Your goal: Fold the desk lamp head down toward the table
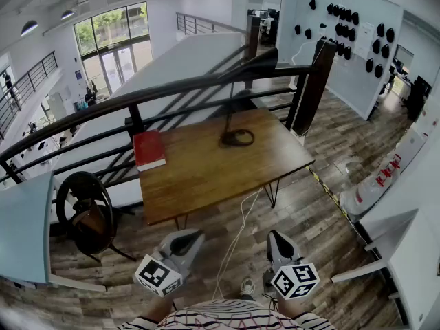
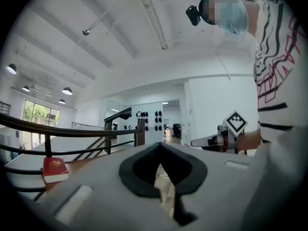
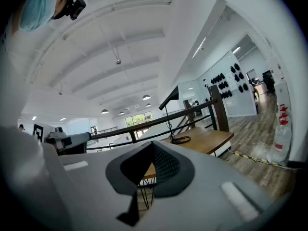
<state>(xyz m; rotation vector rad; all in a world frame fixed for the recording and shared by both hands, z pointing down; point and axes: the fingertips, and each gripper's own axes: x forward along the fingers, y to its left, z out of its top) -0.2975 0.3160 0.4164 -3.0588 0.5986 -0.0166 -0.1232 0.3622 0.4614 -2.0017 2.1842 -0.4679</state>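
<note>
While both tools are held closed short of the wooden worktop (image 1: pixel 206 177), the desk lamp (image 1: pixel 230 115) stands untouched at its far side.

Low in the head view, the left tool (image 1: pixel 194 237) and right tool (image 1: pixel 273 236) hover over the plank floor, well apart from the lamp; each tool's own view shows its jaws pressed together with nothing between them. On the worktop near the black railing (image 1: pixel 172 91) rests the lamp's ring-shaped base (image 1: pixel 237 138), and a thin stem rises to the lamp head (image 1: pixel 265 62), raised above the rail. At the worktop's left end lies a red book (image 1: pixel 149 150). Between the tools, a white cable (image 1: pixel 237 236) hangs from the near edge.
</note>
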